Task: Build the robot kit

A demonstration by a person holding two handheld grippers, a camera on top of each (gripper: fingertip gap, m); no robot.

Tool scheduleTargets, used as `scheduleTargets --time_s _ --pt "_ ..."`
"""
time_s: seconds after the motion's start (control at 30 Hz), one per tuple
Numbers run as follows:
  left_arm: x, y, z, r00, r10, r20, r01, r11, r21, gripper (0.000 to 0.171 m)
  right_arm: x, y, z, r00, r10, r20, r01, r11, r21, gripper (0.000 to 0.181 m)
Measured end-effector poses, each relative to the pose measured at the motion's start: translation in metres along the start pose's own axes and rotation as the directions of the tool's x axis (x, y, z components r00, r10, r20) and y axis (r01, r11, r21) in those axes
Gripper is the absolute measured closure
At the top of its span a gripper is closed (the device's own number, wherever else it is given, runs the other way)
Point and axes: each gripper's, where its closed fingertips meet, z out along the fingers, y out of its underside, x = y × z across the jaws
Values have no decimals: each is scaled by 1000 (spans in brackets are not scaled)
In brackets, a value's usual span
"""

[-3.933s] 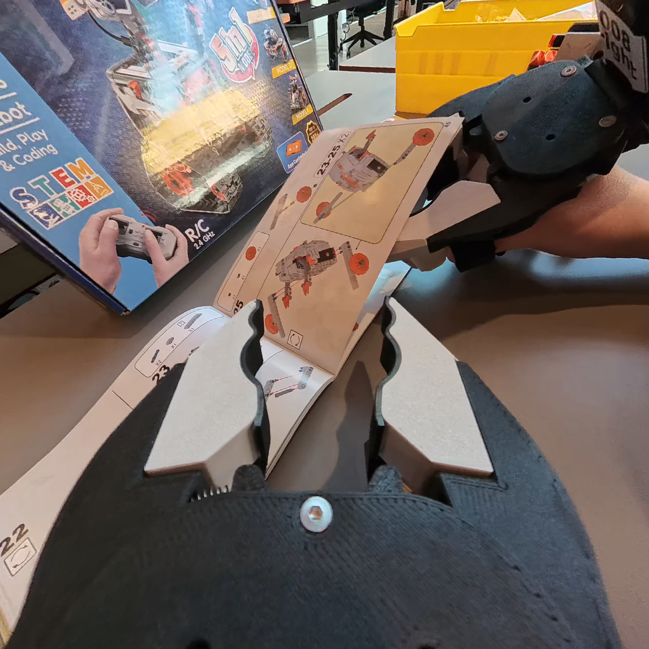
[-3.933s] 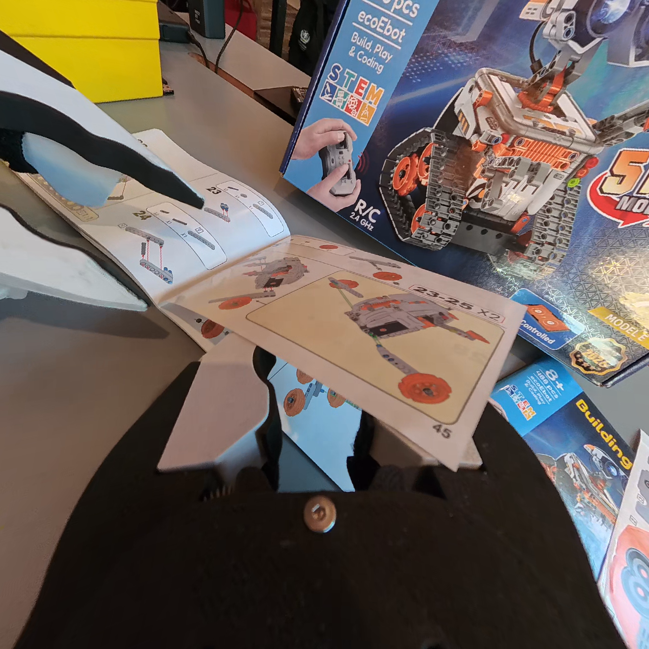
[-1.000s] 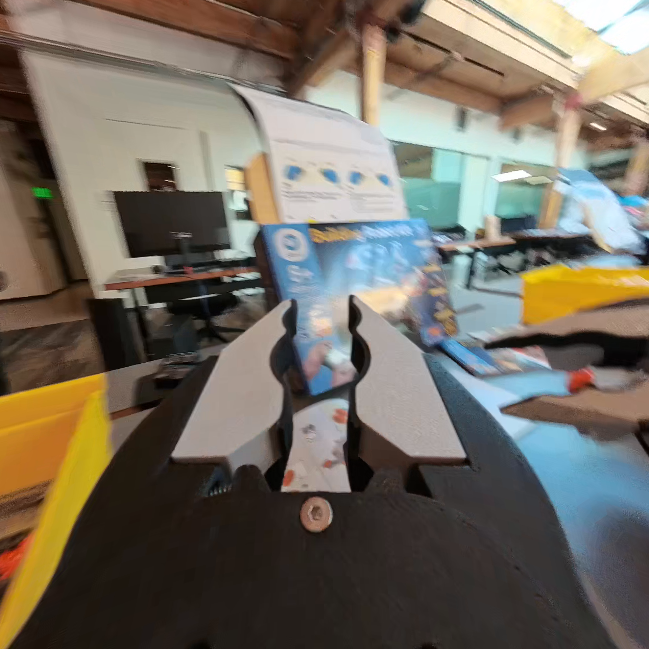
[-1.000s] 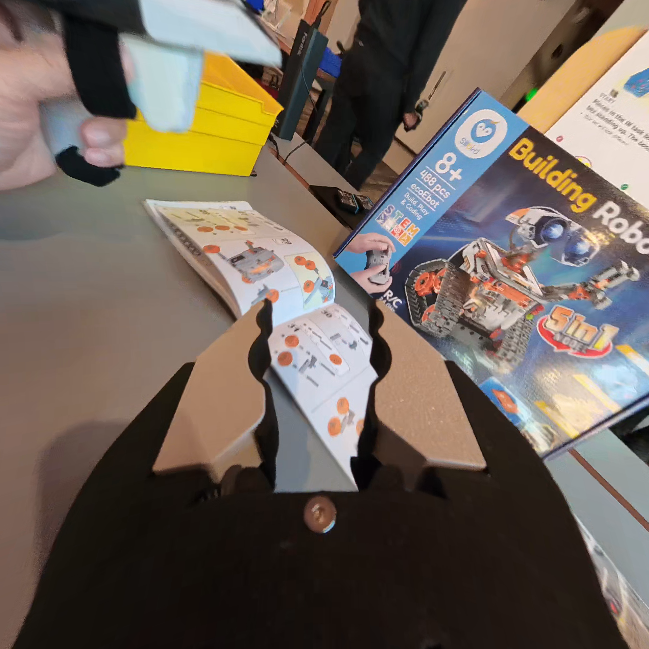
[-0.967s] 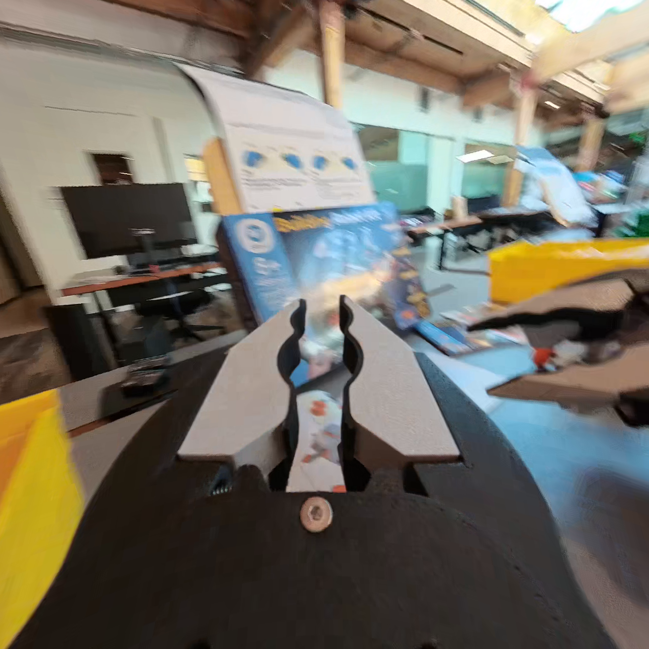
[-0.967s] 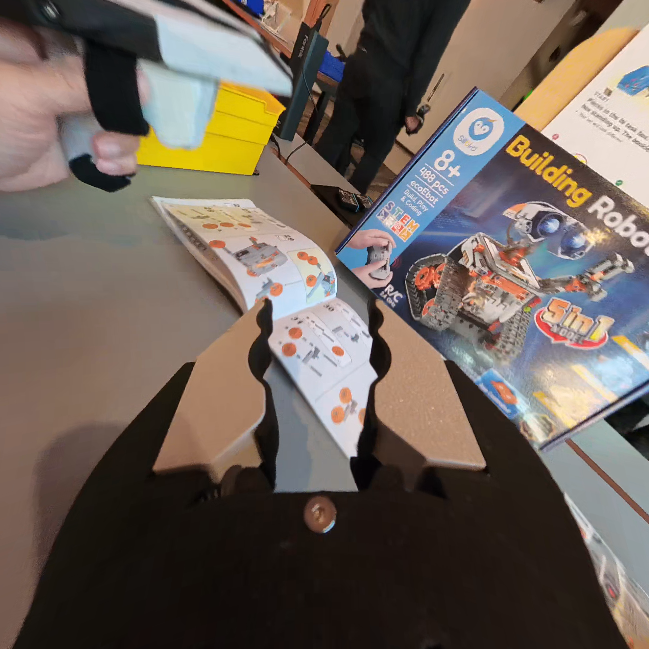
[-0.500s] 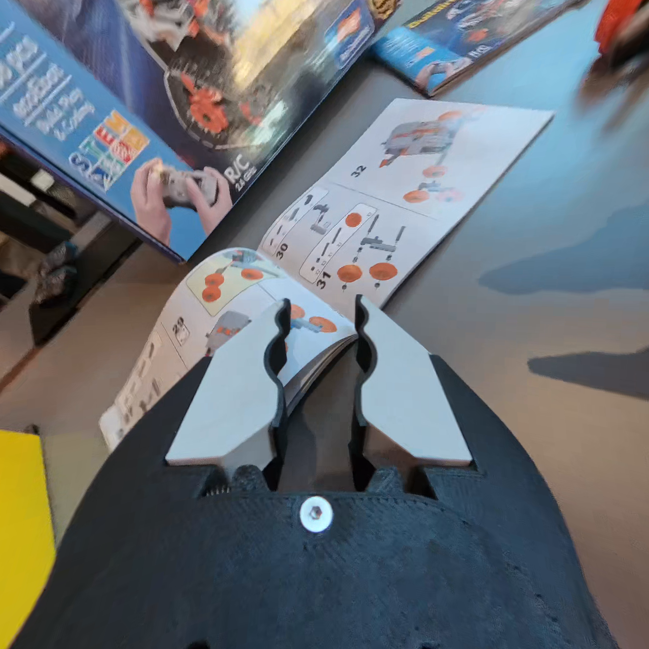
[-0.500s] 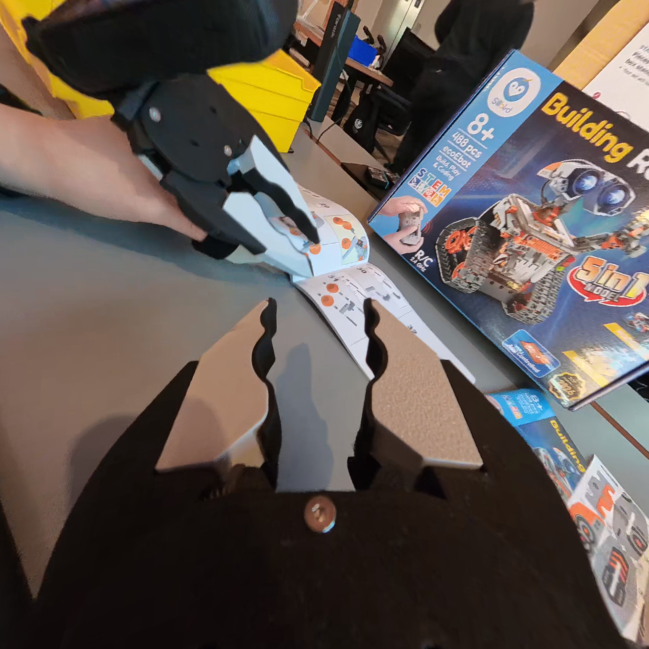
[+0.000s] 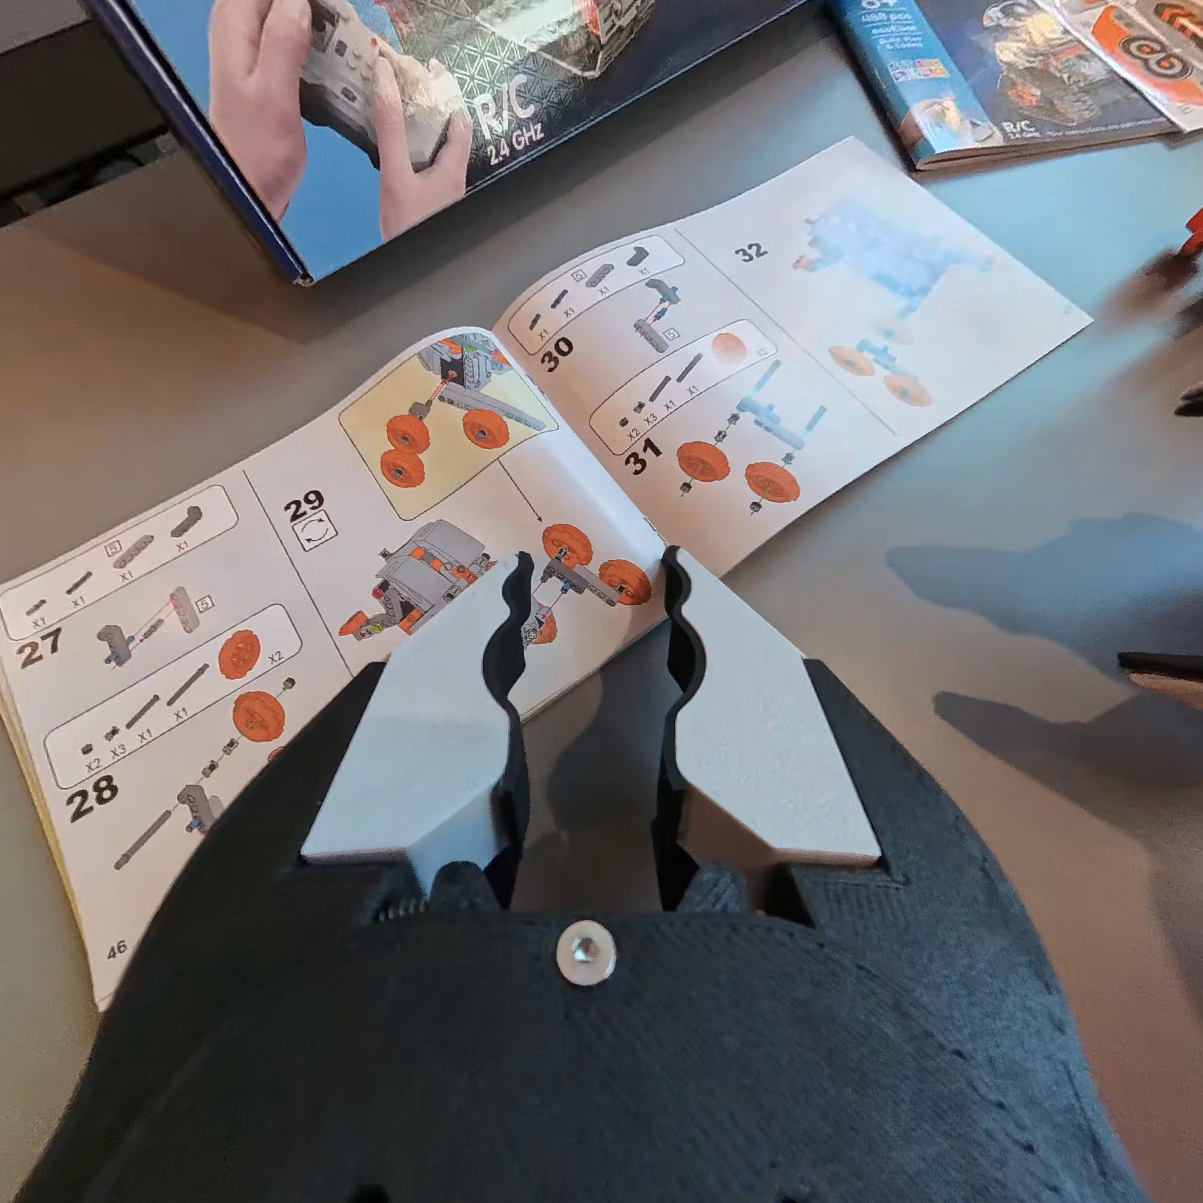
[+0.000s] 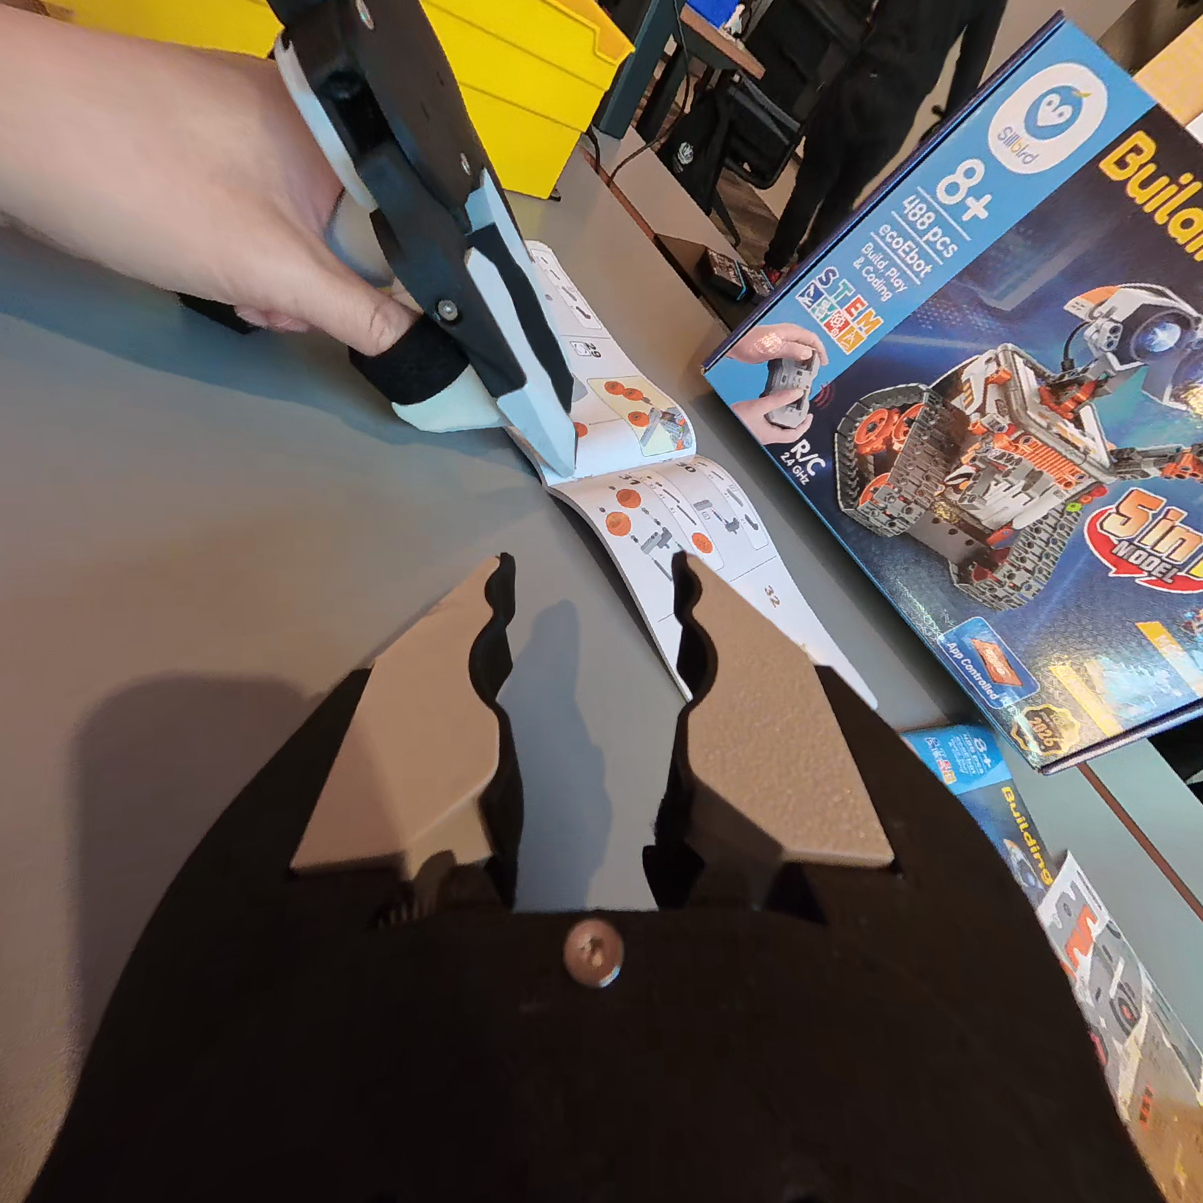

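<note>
An open instruction booklet lies flat on the grey table, in front of a large blue toy-robot box. My left gripper is open and empty, with its tips over the booklet's near edge by the spine. In the right wrist view the left gripper is held by a hand and one fingertip rests on the booklet beside the fold. My right gripper is open and empty, above bare table just short of the booklet's right page.
The box stands tilted behind the booklet. More blue booklets lie to the right, also seen low in the right wrist view. Yellow bins stand at the table's far left. A person in dark clothes stands beyond the table.
The left gripper has swung down from pointing at the room and now sits on the booklet. The right gripper has let go of the page and drawn back; the booklet lies flat.
</note>
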Motion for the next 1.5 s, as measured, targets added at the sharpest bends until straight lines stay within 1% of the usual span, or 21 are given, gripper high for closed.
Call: scheduleTargets --time_s 0.2,0.47,0.53,0.63,0.73,0.8,0.83,0.87,0.9,0.93,0.97,1.0,1.03,1.07,1.1,1.13,1.23,1.33,1.4,1.43,1.5 --pt "-1 -1 0 1000 3 7 -3 1000 4 129 3 8 3 1000 24 -9 -24 999 -29 133" --pt "-5 -6 -7 999 13 34 -15 998 53 111 12 18 5 998 33 -52 -37 997 -70 132" --pt "-8 -14 -14 999 14 41 -18 996 83 107 15 18 4 997 35 -67 -40 997 -69 131" --pt "-22 -53 -48 997 20 77 -37 975 219 108 17 17 3 997 39 -73 -44 997 -60 129" --pt "-49 -110 -116 992 1 126 -54 906 419 110 20 18 3 994 45 -95 -52 996 -67 127" --pt "-87 -139 -163 965 13 263 -139 872 469 109 23 23 5 993 58 -107 -67 994 -89 123" --pt "-112 -147 -183 932 21 361 -191 877 440 104 23 26 6 993 67 -102 -77 992 -100 121" --pt "-140 -149 -201 879 34 475 -237 897 373 99 22 28 8 992 78 -95 -89 990 -110 121" --pt "-171 -146 -218 801 60 596 -275 921 277 94 22 30 9 992 88 -91 -99 988 -120 120" --pt "-201 -140 -238 689 100 718 -303 939 161 92 22 32 10 991 96 -89 -107 986 -125 120" --pt "-227 -132 -256 558 160 814 -319 947 33 93 23 33 10 991 103 -89 -114 986 -124 120" --pt "-246 -123 -271 441 224 869 -316 945 -83 93 23 33 10 990 111 -90 -122 985 -122 120" --pt "-260 -115 -279 363 269 892 -306 939 -159 92 24 34 11 989 120 -90 -130 984 -121 120" --pt "-269 -109 -280 338 279 899 -301 937 -178 93 24 35 12 988 129 -87 -139 983 -123 120" --pt "-274 -108 -275 355 269 895 -306 938 -160 102 23 37 13 987 140 -78 -150 980 -130 121" --pt "-280 -107 -270 379 268 886 -301 941 -156 101 22 40 15 987 145 -68 -154 978 -145 121" --pt "-295 -99 -274 317 348 883 -273 924 -266 89 23 39 19 990 114 -78 -125 981 -149 122" --pt "-298 -97 -266 347 377 859 -289 914 -285 90 22 41 23 994 61 -87 -75 982 -171 123" --pt "-299 -95 -261 400 357 845 -281 925 -257 95 22 41 26 995 39 -91 -55 982 -179 123" --pt "-299 -93 -258 444 331 833 -271 935 -227 97 22 39 27 995 44 -92 -60 983 -173 123" --pt "-298 -85 -249 574 261 777 -222 962 -159 103 23 32 28 992 93 -91 -105 985 -138 124"
